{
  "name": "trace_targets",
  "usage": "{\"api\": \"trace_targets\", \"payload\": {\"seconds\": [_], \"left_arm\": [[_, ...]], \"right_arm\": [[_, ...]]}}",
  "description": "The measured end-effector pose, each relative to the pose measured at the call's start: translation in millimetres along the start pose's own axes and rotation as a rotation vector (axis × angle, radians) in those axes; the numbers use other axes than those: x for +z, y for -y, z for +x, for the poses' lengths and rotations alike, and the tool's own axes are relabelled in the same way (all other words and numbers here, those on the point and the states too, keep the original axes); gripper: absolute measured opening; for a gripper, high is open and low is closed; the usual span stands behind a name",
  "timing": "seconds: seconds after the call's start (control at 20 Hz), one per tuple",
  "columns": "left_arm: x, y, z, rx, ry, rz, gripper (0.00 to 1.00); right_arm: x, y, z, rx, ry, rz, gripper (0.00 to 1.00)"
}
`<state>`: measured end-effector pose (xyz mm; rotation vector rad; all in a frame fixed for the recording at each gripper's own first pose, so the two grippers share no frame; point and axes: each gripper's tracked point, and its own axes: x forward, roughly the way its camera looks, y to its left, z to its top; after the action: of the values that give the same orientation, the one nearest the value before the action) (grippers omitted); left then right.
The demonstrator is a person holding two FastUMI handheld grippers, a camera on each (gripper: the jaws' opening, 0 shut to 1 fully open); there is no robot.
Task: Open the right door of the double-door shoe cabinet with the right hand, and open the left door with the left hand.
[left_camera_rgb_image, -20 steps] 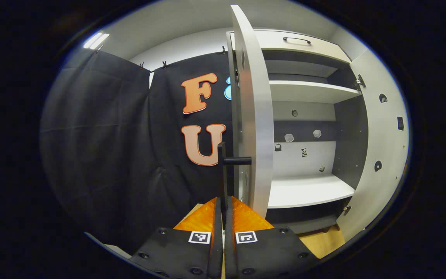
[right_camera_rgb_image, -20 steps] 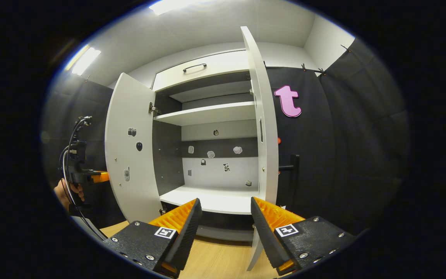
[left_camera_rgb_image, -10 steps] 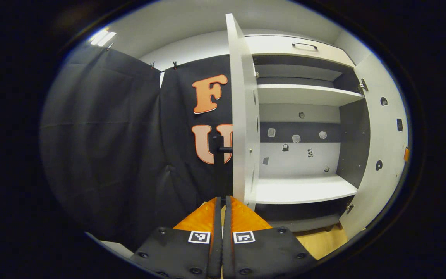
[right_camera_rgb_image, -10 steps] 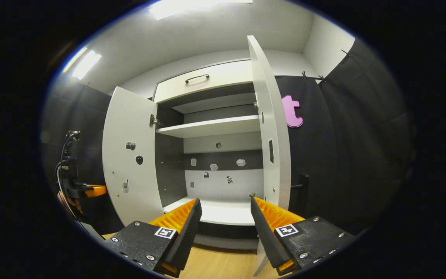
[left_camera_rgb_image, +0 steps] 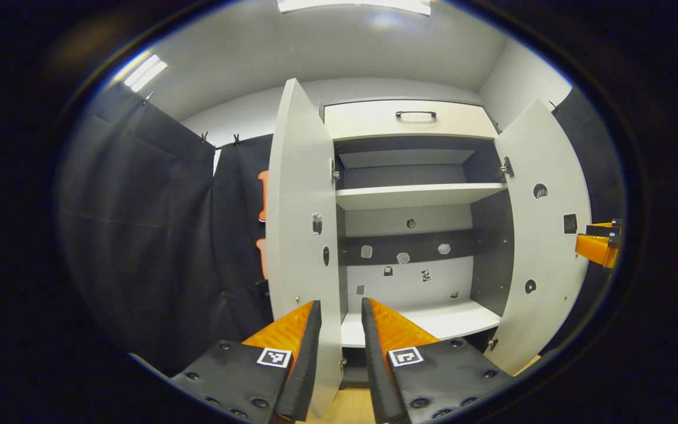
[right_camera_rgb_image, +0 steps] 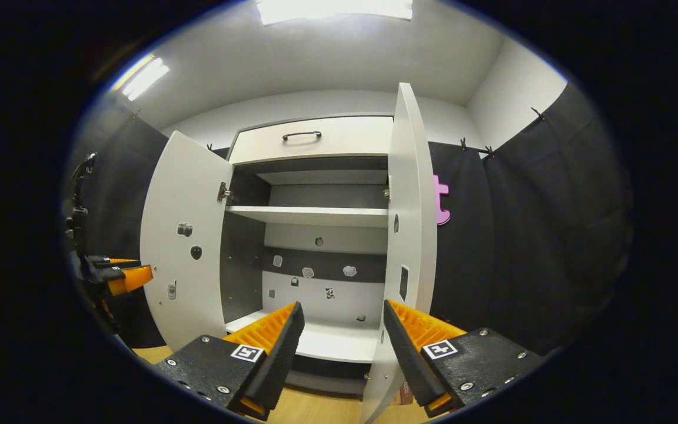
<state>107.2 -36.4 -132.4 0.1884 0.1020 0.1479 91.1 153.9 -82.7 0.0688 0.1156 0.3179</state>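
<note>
With both shoe cabinet doors swung wide, left door and right door, I judge the task done; left gripper and right gripper jaws gape, holding nothing.

Two low cameras face one open shoe cabinet.
The left gripper view looks from near the left door, the right gripper view from near the right door; both share the shelves.

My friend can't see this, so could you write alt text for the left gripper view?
A shoe cabinet stands with both doors swung open, its shelves bare. The left tongs sit open in front of the left door.
</note>
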Motion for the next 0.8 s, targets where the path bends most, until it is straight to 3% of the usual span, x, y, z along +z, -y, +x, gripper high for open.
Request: {"api": "trace_targets", "payload": {"seconds": [0.2,0.25,0.3,0.4,0.45,0.5,0.6,0.7,0.8], "left_arm": [[21.6,38.7,6.1,-0.059,0.012,-0.031,0.67],[22.6,42.6,9.5,-0.062,0.008,-0.041,0.8],[20.5,47.2,11.1,-0.064,-0.003,-0.051,0.85],[23.3,50.8,15.3,-0.067,-0.009,-0.073,0.89],[27.8,51.1,19.1,-0.065,-0.001,-0.085,0.91],[31.0,50.5,21.5,-0.061,0.006,-0.096,0.91],[37.8,49.9,25.4,-0.059,0.016,-0.106,0.91],[42.1,51.8,30.4,-0.064,0.028,-0.104,0.97],[44.0,48.9,34.3,-0.055,0.044,-0.085,0.96]], "right_arm": [[19.9,0.4,0.1,0.013,0.036,-0.017,0.85],[25.3,-2.9,1.2,0.027,0.049,-0.016,0.86],[29.1,-3.0,1.6,0.027,0.058,-0.018,0.87],[35.8,-0.1,3.5,0.019,0.077,-0.031,0.9],[36.1,2.9,7.6,0.01,0.078,-0.04,0.86],[35.0,4.9,9.6,0.005,0.072,-0.049,0.92],[32.0,4.6,9.4,0.013,0.061,-0.056,0.92],[29.4,6.9,10.7,0.013,0.056,-0.056,0.93],[28.9,11.4,12.7,0.004,0.059,-0.064,0.92]]}}
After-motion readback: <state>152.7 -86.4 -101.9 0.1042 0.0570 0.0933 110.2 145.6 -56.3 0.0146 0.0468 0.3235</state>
